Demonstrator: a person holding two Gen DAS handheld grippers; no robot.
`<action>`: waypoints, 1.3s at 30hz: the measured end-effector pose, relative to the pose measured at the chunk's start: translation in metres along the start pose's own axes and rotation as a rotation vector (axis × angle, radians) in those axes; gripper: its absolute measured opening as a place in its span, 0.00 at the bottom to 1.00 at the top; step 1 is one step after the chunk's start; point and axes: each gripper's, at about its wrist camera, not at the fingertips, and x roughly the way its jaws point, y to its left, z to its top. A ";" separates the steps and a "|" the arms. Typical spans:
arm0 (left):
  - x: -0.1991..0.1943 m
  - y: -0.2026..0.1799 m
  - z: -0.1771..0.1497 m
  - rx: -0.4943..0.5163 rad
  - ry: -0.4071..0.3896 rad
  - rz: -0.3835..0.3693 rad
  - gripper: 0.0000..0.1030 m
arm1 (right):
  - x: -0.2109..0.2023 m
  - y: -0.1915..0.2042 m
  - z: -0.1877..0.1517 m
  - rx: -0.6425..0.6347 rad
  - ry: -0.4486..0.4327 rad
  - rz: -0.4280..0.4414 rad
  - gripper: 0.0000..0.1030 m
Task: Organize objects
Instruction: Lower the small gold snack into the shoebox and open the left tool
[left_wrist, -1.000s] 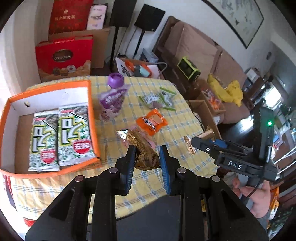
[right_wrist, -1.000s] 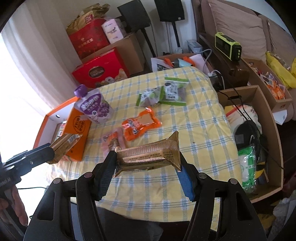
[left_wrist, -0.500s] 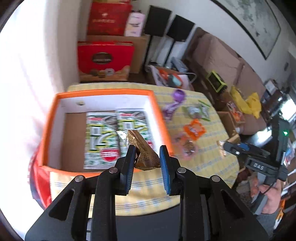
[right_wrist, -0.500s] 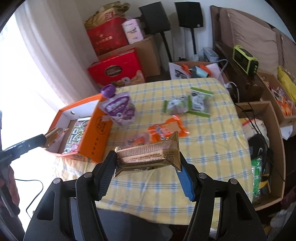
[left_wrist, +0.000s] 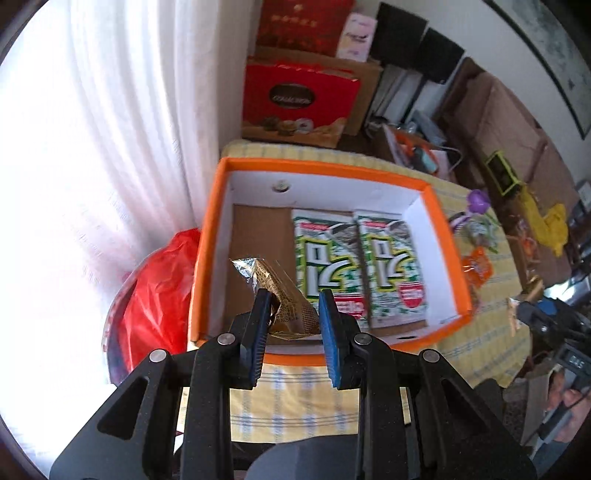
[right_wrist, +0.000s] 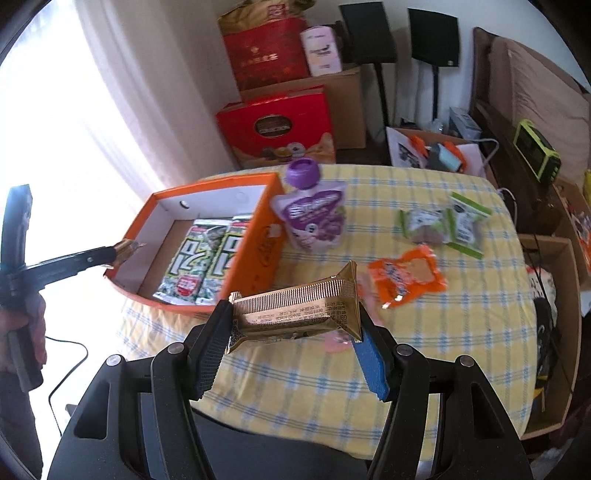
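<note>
Gold wrappers in both claws at once, and the box is the target! The left claw (left_wrist: 293, 321) is clenched on a gold snack bar (left_wrist: 282, 295), gripping it near one end so the crimped silver tip pokes forward and up, hanging above the bare brown floor at the left of the orange box (left_wrist: 210, 236). Two green seaweed packets (left_wrist: 358, 266) lie flat side by side in the right part of that box, so the open strip beside them looks like the landing spot. Over on the other side, the right claw (right_wrist: 291, 332) grips a second gold bar (right_wrist: 295, 314) crosswise by its two ends, held over the near edge of the yellow checked worktop (right_wrist: 461, 332), well short of the box. A purple pouch (right_wrist: 314, 218) leans against the box's right wall, with an orange packet (right_wrist: 406, 277) and green-edged packets (right_wrist: 443, 225) loose beyond it. Risks from here, as I read it: the left bar is pinched off-centre, so letting go from this height could tip it onto the seaweed packets or stand it against the wall rather than flat. The right bar's end-to-end hold may buckle the wrapper, and swinging it toward the box could clip the pouch and topple it.
</note>
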 end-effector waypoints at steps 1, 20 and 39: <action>0.005 0.003 -0.001 -0.005 0.014 0.006 0.24 | 0.002 0.003 0.001 -0.006 0.002 0.002 0.63; 0.059 -0.021 0.024 0.154 0.135 0.166 0.24 | 0.019 0.029 0.005 -0.053 0.031 0.017 0.63; 0.007 -0.007 0.017 0.032 0.048 -0.047 0.44 | 0.025 0.046 0.012 -0.078 0.036 0.046 0.63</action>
